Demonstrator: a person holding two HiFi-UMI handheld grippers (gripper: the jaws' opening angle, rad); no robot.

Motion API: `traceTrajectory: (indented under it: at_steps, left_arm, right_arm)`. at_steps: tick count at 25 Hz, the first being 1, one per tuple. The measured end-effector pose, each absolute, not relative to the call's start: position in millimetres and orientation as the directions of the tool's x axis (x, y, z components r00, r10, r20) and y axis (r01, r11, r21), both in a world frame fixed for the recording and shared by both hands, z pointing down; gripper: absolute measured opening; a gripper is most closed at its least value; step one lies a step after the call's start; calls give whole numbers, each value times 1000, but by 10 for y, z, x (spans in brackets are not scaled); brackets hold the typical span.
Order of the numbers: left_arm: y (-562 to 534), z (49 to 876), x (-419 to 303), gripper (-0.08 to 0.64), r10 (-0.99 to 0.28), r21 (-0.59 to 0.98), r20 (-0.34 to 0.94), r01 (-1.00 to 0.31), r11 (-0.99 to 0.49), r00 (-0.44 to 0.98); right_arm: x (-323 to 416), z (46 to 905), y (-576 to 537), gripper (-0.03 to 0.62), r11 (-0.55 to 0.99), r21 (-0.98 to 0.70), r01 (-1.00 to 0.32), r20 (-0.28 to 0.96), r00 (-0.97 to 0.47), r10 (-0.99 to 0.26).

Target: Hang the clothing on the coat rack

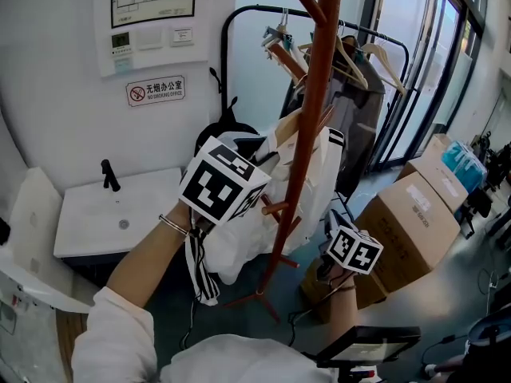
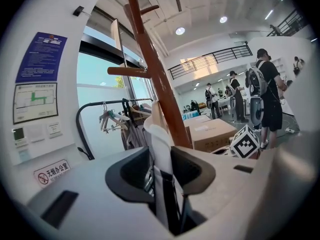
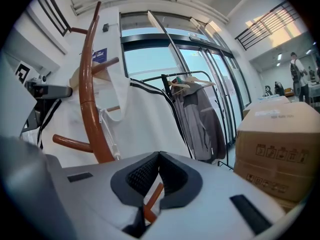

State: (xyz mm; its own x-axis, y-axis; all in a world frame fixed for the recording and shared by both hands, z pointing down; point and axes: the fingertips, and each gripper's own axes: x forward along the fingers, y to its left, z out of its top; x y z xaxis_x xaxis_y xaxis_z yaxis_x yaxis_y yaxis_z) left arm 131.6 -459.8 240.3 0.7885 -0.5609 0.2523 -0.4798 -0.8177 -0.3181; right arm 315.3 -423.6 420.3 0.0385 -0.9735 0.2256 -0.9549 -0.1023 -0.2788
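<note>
Gripping a fold of the white, black-trimmed clothing [image 2: 161, 149] in the left tool [image 2: 161, 166], jaws pressed tight on the cloth, a dark stripe running down through the gap. Held up close against the brown pole of the coat rack [image 2: 154, 76], just left of it in the head view. Draped around that pole, most of the cloth bunched in front of it at mid-height and sagging below the left hand, one striped end dangling towards the floor. Seen from the right gripper view as a broad white sheet spread beside the pole and its pegs. Lower down and to the right of the rack base, the right tool [image 3: 158, 158], jaws closed to a narrow slit with no cloth between them, only a slanted orange leg of the rack showing through beneath. Behind the rack, a black clothes rail [image 1: 239, 22] with wooden hangers and a grey jacket [image 1: 351, 114]; to the right, cardboard boxes [image 1: 415, 222] on the floor.
</note>
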Motion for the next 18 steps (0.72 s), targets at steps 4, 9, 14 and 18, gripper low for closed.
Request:
traceTrajectory:
  at_steps: [4,9,14,18]
  left_arm:
    - [-4568,2334,1261,138,-567,-344,219,-481,-806,794]
    - [-4508,2255,1159,174,-537,-326,215,-458,-827,816]
    - [-4477,2233,1016,180,-535,-322,201,-461,-827,821]
    - [-4464,2182,818,179,-533,-272,158,-483,-832,831]
  right_arm:
    - [3106,4201,-4208,23,-109,-279,-954,229,44,-972]
    - [3033,4200,-4187,23,-117,-280,-953,233,51,-971]
    - [2919,4180,-4191,23,-117,-280,-953,227,53,-973]
    - [2783,4155,-4203,23,-114,-279,-953,222,52,-974]
